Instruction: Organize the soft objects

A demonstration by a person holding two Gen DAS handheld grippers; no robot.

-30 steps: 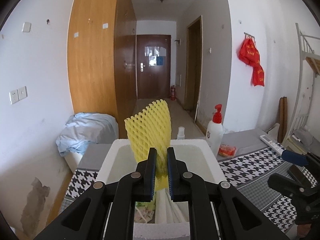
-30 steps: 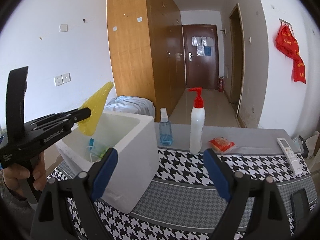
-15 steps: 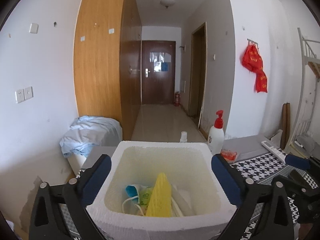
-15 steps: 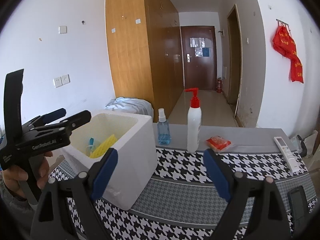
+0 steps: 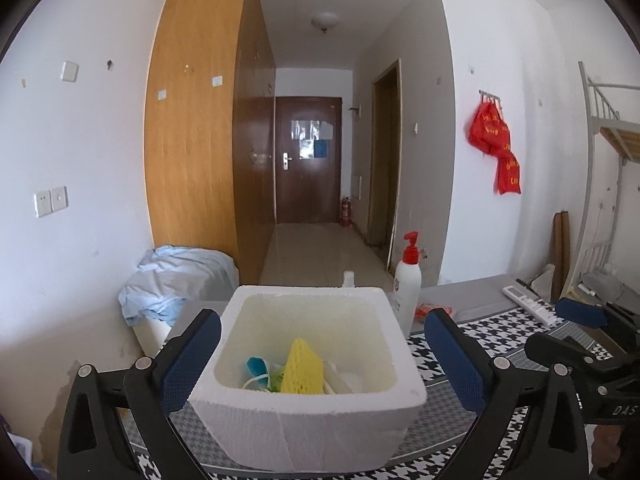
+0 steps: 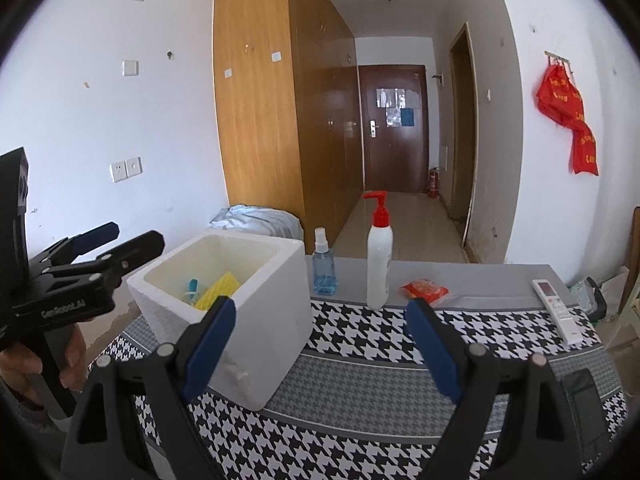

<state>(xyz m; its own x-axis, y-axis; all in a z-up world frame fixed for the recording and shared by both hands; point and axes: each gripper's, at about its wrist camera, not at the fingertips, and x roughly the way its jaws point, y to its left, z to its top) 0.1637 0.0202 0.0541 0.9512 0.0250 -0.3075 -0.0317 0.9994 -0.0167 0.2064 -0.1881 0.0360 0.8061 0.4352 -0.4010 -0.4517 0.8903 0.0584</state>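
A white foam box (image 5: 320, 428) stands on the houndstooth table; it also shows in the right wrist view (image 6: 264, 320). A yellow foam net (image 5: 302, 368) lies inside it, with a blue-and-white soft item (image 5: 256, 366) beside it; the net shows in the right wrist view too (image 6: 218, 290). My left gripper (image 5: 320, 354) is open and empty, its jaws wide apart on either side of the box's near end. My right gripper (image 6: 320, 344) is open and empty, above the table to the right of the box.
A white pump bottle (image 6: 378, 256), a blue spray bottle (image 6: 324, 270), a red packet (image 6: 424, 290) and a white remote (image 6: 558, 310) sit along the table's far side. A dark phone (image 6: 584, 404) lies at the near right. A blue cloth pile (image 5: 176, 276) lies beyond the table's left end.
My left gripper opened and let go of the yellow foam net, which dropped into the foam box. The left gripper then drew back from the box. The right gripper barely moved.
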